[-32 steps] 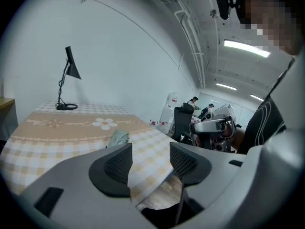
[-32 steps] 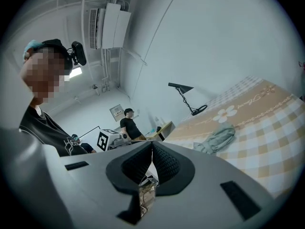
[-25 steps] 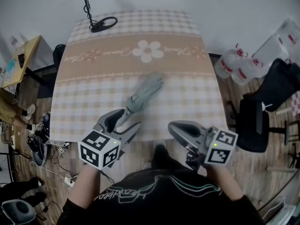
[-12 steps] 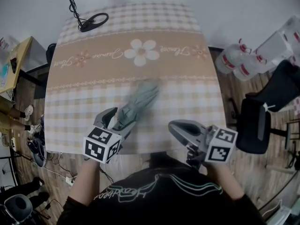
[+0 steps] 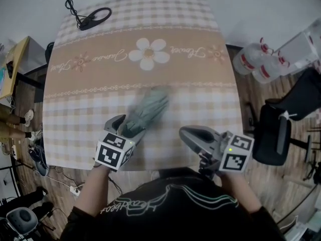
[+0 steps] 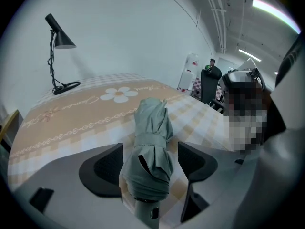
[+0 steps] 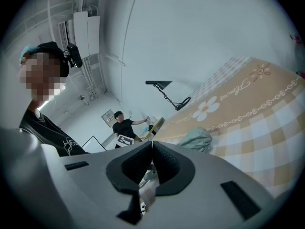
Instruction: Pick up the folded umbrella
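Note:
The folded grey-green umbrella (image 5: 147, 110) lies slantwise on the checked tablecloth (image 5: 200, 104), its handle end toward the near edge. My left gripper (image 5: 126, 128) reaches down over that near end. In the left gripper view the umbrella (image 6: 151, 128) runs between the two dark pads (image 6: 106, 168), which stand apart from it on either side. The left gripper (image 6: 150, 165) is open, and its jaws have just been opening. My right gripper (image 5: 187, 134) hovers at the table's near edge, right of the umbrella (image 7: 196, 139). The right gripper (image 7: 151, 147) is shut on nothing.
A black desk lamp (image 5: 92, 16) stands at the table's far left corner. Large water bottles (image 5: 255, 67) and a black chair (image 5: 273, 130) are on the floor to the right. A small wooden table (image 5: 13, 67) is at the left. Another person (image 7: 123, 127) stands far off.
My left gripper has moved forward and down until its jaws straddle the umbrella's handle end, and the jaws stand wider. The right gripper has kept near the table edge.

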A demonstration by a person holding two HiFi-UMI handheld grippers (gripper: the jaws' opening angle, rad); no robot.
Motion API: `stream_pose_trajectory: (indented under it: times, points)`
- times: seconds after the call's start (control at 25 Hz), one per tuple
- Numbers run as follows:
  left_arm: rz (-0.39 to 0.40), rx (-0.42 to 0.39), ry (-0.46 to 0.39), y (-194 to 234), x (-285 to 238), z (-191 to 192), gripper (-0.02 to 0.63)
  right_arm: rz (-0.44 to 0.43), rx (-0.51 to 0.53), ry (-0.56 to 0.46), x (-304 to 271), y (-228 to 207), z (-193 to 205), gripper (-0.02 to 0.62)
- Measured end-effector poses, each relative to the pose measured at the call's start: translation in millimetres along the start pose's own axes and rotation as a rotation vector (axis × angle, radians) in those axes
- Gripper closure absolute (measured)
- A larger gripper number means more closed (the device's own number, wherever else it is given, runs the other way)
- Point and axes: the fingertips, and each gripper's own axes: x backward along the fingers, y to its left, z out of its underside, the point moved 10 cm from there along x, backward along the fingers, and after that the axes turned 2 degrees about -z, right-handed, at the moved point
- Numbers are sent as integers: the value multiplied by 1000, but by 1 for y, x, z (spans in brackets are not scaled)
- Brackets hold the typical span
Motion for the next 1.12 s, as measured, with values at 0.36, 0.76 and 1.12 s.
stream_pose_trajectory:
  times: [0.36,0.76,1.12]
  points:
    - [-16,-50,73,-2,-33,4,255,-6,-27,-1,0,-14,2,584]
    - [-42,-84,126,-1,-50,10,259,-1,-54,-22,7,-22,6,584]
    - [-46,-77,123,0,-48,9,296,10,-77,-17,9,-24,13,584]
